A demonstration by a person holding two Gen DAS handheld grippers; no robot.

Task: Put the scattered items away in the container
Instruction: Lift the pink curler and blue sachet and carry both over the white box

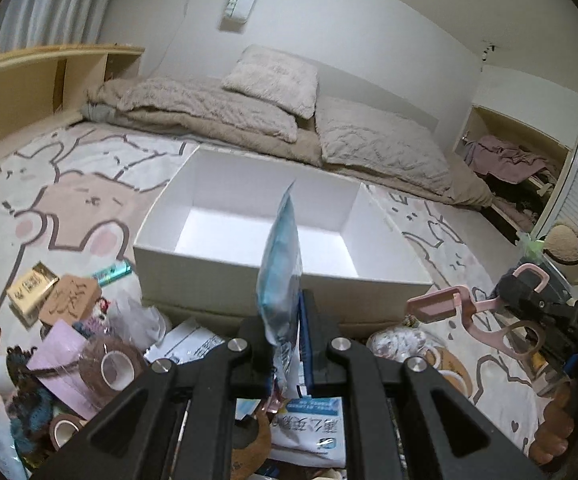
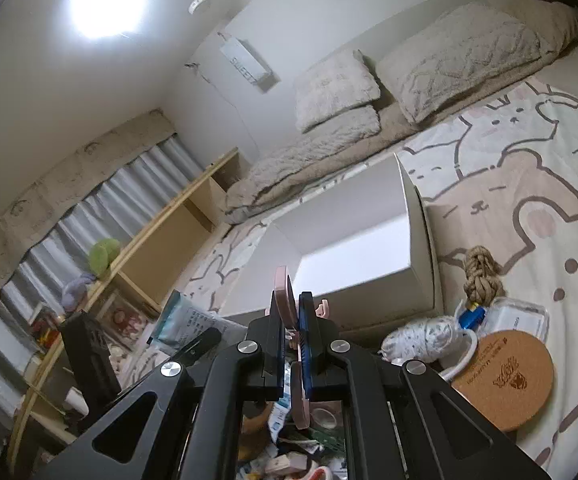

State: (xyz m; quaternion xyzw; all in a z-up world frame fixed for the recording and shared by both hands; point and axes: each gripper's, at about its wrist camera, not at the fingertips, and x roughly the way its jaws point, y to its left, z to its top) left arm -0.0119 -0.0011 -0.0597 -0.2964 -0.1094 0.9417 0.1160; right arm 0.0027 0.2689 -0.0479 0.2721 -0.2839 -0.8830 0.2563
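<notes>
Landmark for every entry: the white box (image 1: 245, 216), open-topped, standing on my bear-print bedspread (image 1: 61, 184).

1. My left tongs (image 1: 285, 336): fingers pressed together on a pale blue packet (image 1: 279, 276). The packet stands upright on edge just short of the box's near wall, and its top corner reaches across the opening as seen from the left wrist.

2. My right tongs (image 2: 291, 320): fingers clamped on a pink eyelash curler (image 2: 285, 300), held edge-on before the box's near wall. From the left wrist the same curler (image 1: 461, 308) shows to the right of the box, loop handles toward the tongs.

3. Box interior: white floor and walls are all I can see.

4. Near-left of the box: a wooden block (image 1: 70, 300) carved with a character, a gold-wrapped bar (image 1: 31, 288) beside it, a green tube (image 1: 111, 272) closest to the box's corner, and two rolls of brown tape (image 1: 111, 368) nearer to me.

5. Directly before the box, under my left tongs: a white printed sachet (image 1: 313, 428) among mixed litter.

6. Near-right of the box, right wrist view: a round cork coaster (image 2: 503, 380), a knotted rope (image 2: 481, 276), a clear plastic case (image 2: 517, 320).

7. Beyond the box: beige pillows (image 1: 273, 80) and a folded blanket.
</notes>
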